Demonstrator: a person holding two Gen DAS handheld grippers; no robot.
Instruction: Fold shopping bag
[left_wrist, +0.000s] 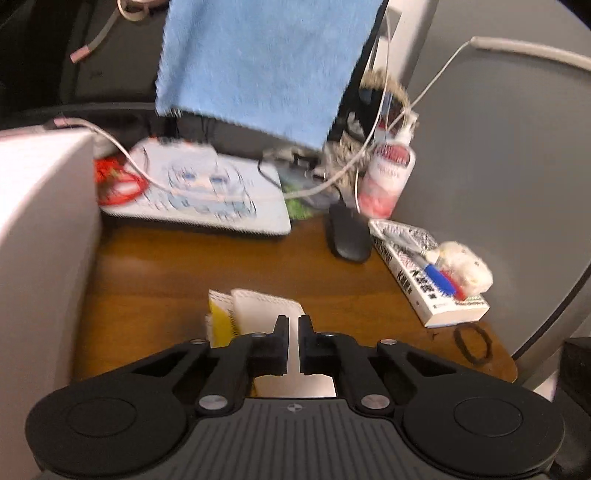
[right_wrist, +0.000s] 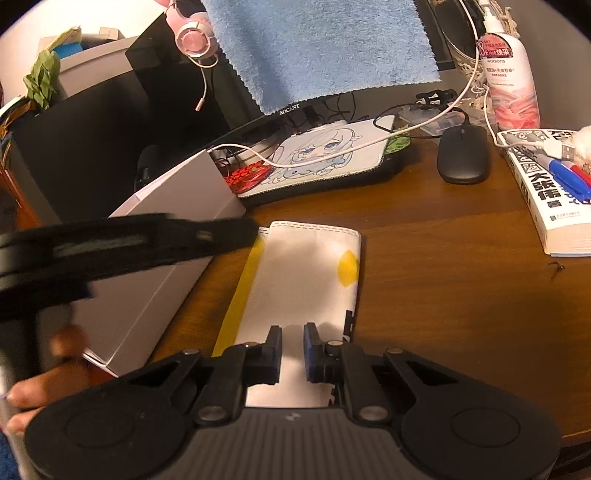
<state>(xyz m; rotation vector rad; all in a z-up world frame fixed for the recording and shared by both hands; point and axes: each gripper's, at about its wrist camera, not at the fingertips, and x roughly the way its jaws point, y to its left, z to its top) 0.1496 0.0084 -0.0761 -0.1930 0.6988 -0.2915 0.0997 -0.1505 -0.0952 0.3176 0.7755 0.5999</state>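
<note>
The shopping bag (right_wrist: 306, 273) is white with yellow print and lies folded into a narrow strip on the brown table (right_wrist: 424, 277). My right gripper (right_wrist: 293, 330) is at its near end, jaws drawn close with white fabric filling the slim gap. The left gripper (right_wrist: 251, 229) reaches in blurred from the left, its tip by the bag's far left corner. In the left wrist view my left gripper (left_wrist: 293, 321) is shut above the bag (left_wrist: 258, 306), which shows through the slit; I see nothing clamped.
A white box (right_wrist: 173, 236) stands tight along the bag's left side. Behind are a printed mouse pad (right_wrist: 325, 158), black mouse (right_wrist: 463, 155), lotion bottle (right_wrist: 509, 74) and hanging blue towel (right_wrist: 321, 44). A book (right_wrist: 546, 206) with pens lies right. A hand (right_wrist: 44, 384) shows lower left.
</note>
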